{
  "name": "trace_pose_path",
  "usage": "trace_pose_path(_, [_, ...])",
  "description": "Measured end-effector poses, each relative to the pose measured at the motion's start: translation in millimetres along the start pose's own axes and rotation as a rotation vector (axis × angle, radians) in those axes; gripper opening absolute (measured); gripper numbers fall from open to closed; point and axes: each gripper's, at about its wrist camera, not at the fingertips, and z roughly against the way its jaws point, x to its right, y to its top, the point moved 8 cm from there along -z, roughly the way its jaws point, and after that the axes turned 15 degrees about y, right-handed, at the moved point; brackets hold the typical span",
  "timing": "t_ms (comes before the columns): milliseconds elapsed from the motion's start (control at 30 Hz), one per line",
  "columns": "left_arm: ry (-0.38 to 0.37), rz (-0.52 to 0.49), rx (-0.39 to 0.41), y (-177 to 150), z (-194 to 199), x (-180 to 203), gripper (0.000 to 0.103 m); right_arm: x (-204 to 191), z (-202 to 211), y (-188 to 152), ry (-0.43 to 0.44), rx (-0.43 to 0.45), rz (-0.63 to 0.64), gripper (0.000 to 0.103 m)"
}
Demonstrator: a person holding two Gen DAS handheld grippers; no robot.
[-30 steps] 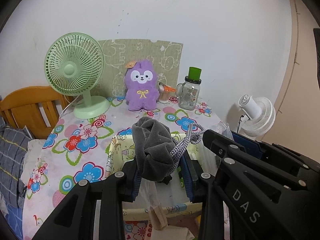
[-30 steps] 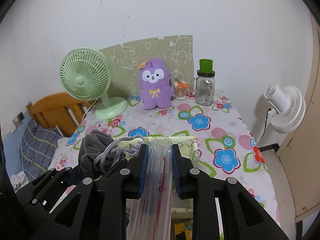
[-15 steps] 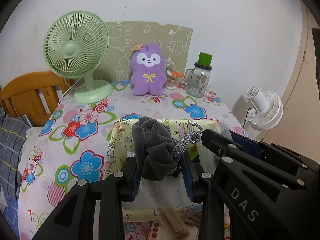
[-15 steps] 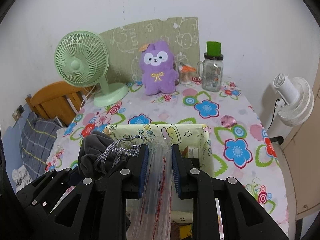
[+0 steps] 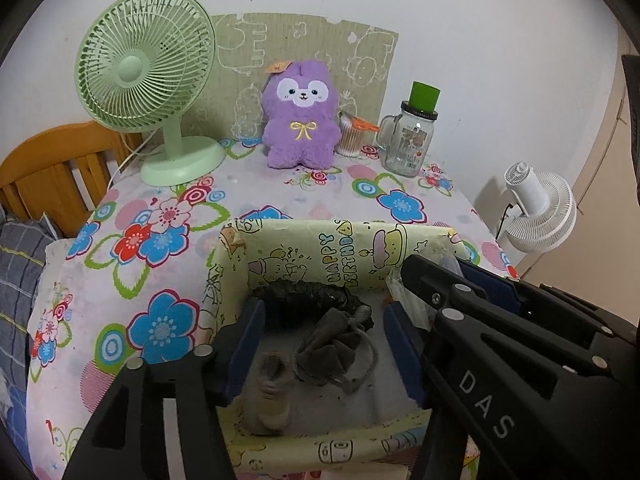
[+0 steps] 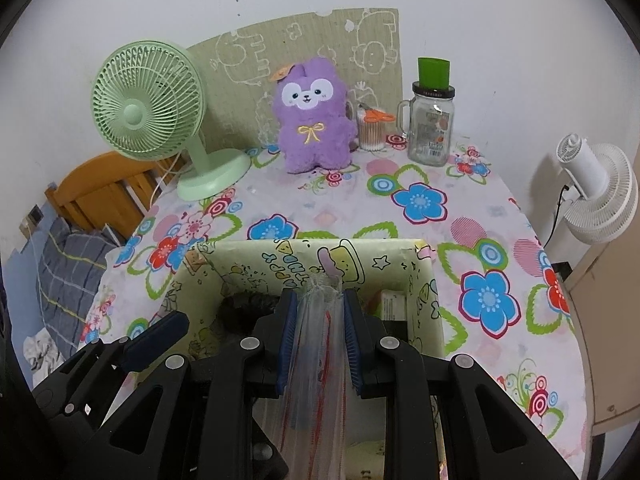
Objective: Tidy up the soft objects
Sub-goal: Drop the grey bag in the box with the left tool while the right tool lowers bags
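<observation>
A yellow cartoon-printed box (image 5: 344,240) (image 6: 424,280) stands on the flowered tablecloth near the front. Inside it lies a grey drawstring pouch (image 5: 330,346) with its cord, beside a black bundle (image 5: 304,296) and a beige soft item (image 5: 272,396). My left gripper (image 5: 324,344) hangs over the box with its jaws opening; the pouch lies loose between them, untouched by the pads. My right gripper (image 6: 320,320) is shut on a clear plastic bag (image 6: 320,380) with a red stripe, held above the box's right half. The black bundle (image 6: 248,304) also shows there.
A green desk fan (image 5: 148,80), a purple plush rabbit (image 5: 300,116), a cup of cotton swabs (image 5: 352,136) and a glass jar (image 5: 412,140) with a green lid stand at the table's back. A white fan (image 5: 536,208) is off the right edge, a wooden chair (image 5: 44,176) at left.
My left gripper opened and the grey pouch dropped from it into the box. Both grippers sank lower over the box. The right one kept its hold on the plastic bag.
</observation>
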Motion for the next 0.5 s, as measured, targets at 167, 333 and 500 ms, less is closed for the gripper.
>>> trace_pose_path(167, [0.007,-0.004,-0.016,-1,-8,1,0.074,4,-8,0,0.0,-0.012,-0.007,0.026])
trace_pose_path(333, [0.011,-0.005,-0.03,-1,-13,0,0.08,6,-13,1,0.0,-0.019,-0.004,0.026])
trace_pose_path(500, [0.014,-0.002,-0.037,-1,-15,-1,0.082,4,-17,2,-0.005,-0.026,0.008,0.027])
